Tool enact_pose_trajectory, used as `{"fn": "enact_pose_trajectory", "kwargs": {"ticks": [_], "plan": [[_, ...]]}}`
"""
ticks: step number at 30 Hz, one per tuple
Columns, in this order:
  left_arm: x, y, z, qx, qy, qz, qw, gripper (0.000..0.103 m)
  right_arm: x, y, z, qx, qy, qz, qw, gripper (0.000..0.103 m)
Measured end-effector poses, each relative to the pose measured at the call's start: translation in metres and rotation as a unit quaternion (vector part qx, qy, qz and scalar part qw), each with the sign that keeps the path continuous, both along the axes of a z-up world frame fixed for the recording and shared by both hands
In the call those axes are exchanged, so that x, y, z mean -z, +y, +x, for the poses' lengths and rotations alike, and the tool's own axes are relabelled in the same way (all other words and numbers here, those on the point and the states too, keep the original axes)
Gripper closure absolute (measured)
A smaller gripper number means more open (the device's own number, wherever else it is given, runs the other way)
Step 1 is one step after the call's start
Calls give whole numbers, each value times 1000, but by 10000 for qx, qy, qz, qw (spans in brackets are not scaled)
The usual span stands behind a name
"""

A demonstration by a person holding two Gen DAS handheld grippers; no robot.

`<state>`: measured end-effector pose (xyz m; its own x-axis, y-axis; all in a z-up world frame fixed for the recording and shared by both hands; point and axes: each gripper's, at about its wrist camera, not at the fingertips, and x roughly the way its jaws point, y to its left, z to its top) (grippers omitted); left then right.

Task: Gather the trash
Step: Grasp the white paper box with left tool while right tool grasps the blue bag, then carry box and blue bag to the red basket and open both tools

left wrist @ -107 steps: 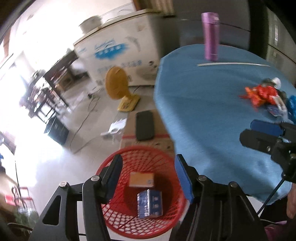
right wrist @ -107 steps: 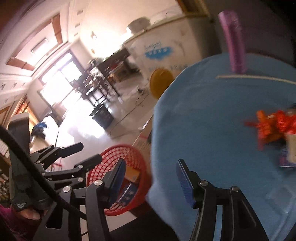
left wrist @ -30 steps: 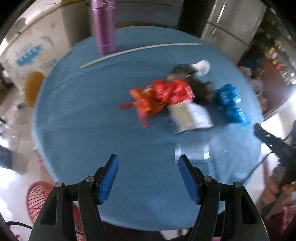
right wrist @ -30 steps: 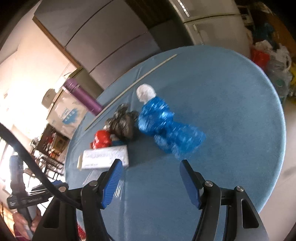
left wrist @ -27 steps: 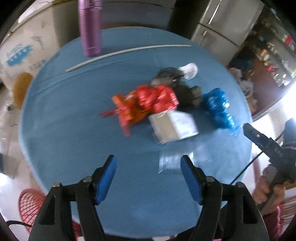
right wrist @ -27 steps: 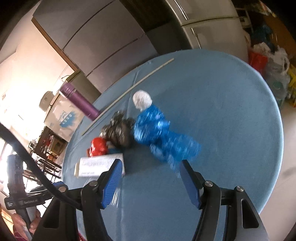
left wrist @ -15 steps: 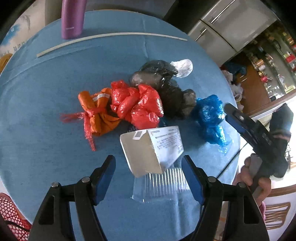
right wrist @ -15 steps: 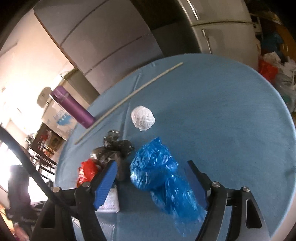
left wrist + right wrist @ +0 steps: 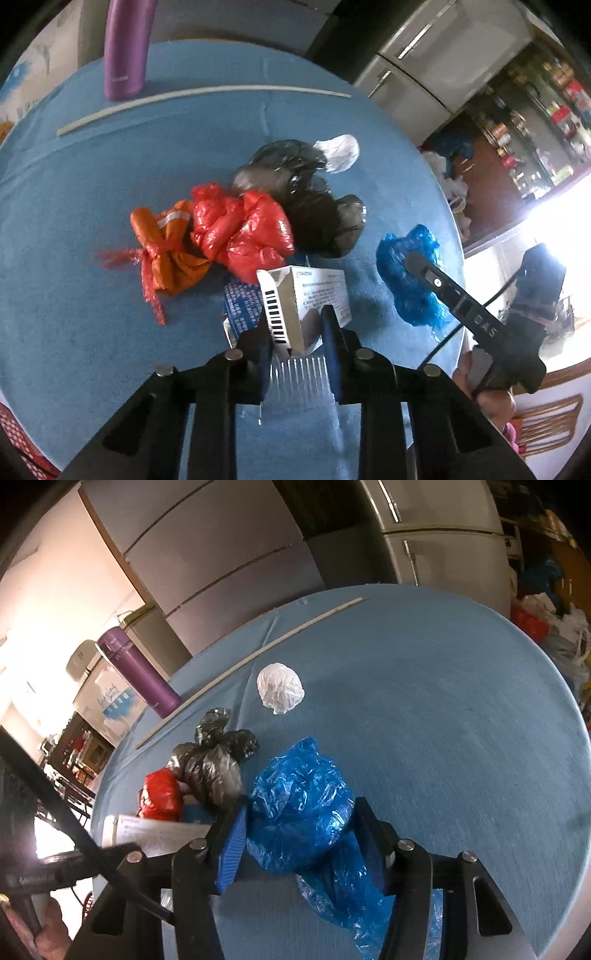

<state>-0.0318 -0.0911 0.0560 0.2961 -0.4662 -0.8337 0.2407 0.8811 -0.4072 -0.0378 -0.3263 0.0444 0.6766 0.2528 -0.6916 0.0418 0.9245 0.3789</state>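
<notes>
Overhead, round blue-clothed table (image 9: 461, 709) before steel refrigerators (image 9: 436, 546).

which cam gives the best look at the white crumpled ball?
Right wrist view: the white crumpled ball sits alone on the blue tablecloth, fully visible. In the left wrist view it is half hidden behind the black bag and slightly blurred.

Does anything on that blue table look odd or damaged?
Yes. The white box in the left gripper has an end flap hanging open. Crumpled bags lie heaped mid-table: red, black, blue.
</notes>
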Motion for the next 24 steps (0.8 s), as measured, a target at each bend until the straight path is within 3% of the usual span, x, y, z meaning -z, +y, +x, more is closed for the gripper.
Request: {"fn": "enact_pose_trajectory", "kwargs": {"ticks": [7, 16, 24], "plan": [[-20, -9, -16, 156, -342, -99, 9992, 89, -19, 1, -38, 32, -326, 125, 9994, 45], [-41, -3, -30, 153, -655, -172, 9976, 89, -35, -1, -66, 127, -563, 244, 9980, 45], [-79, 30, -60, -63, -1035, -297, 9942, 89, -61, 13, -80, -122, -897, 283, 9955, 45]]}}
